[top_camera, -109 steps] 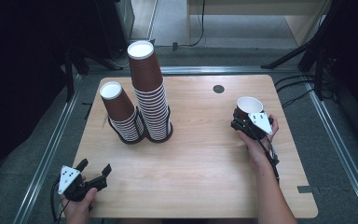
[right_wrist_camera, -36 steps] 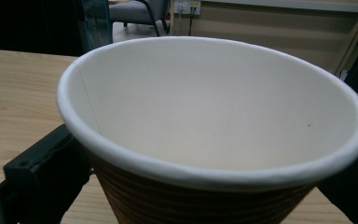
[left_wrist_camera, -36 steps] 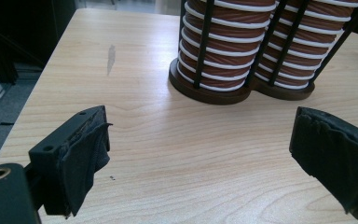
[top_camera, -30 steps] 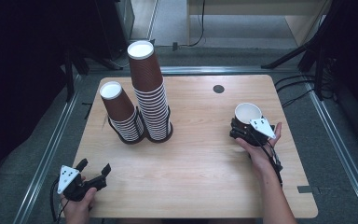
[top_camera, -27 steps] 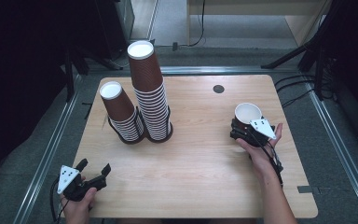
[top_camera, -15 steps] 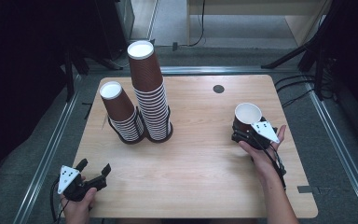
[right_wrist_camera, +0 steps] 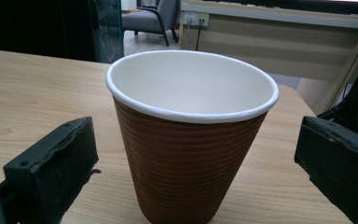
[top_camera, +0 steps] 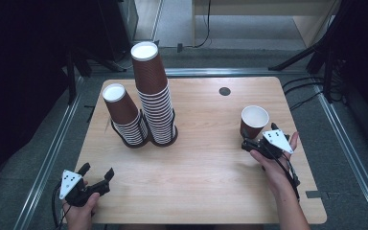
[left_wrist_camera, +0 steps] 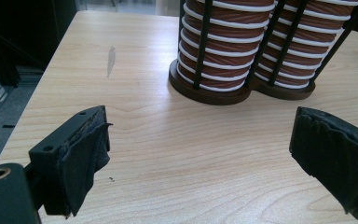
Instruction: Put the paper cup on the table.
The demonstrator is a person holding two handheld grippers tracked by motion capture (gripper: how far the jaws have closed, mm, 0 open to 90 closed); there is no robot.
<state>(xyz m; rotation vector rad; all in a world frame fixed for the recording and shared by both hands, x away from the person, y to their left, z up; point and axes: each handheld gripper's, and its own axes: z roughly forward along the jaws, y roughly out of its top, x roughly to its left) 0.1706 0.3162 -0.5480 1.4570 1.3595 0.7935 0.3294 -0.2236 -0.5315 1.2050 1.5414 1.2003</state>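
1. A light wooden table (top_camera: 201,163) holds two caged stacks of ribbed brown paper cups (top_camera: 146,108) at far left.
2. A single ribbed brown paper cup (top_camera: 254,120) stands upright at right.
3. The right gripper (top_camera: 255,143), jaws open, sits just behind the cup.
4. The left gripper (top_camera: 96,173) rests near left, jaws open and empty.

My left hand-held gripper (top_camera: 96,179) is black, topped by a grey three-cornered plate with small dark dots, and a black cable trails from it at the lower left. My right hand-held gripper (top_camera: 253,143) matches it. Their jaws wear worn black pads (left_wrist_camera: 81,161), screw holes beside them. My forearms are bare.
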